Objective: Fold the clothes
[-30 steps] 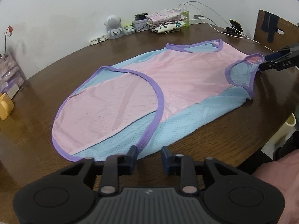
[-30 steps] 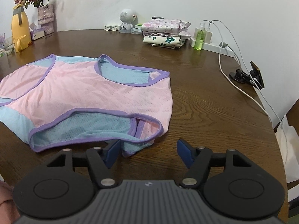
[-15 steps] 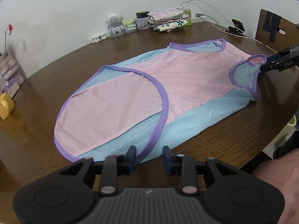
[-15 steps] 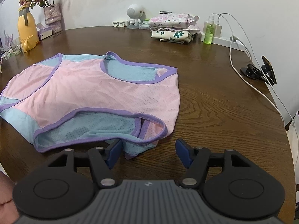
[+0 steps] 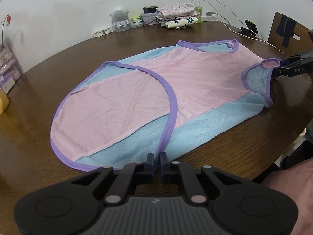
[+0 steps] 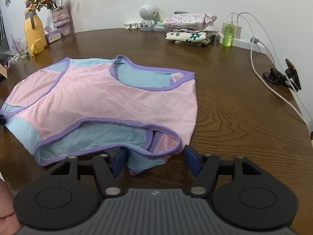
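Hem is sitting pinched in my left gripper; my right gripper is closing around the strap, possibly catching one layer only.

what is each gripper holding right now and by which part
The left gripper is shut on the pink and blue top at its near hem edge. The right gripper holds nothing yet: its jaws are closing around the shoulder strap.

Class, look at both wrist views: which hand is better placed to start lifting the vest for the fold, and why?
Left. The left tongs are already shut on the hem of the vest. The right tongs are closing around the shoulder strap, but their pads do not yet press it.
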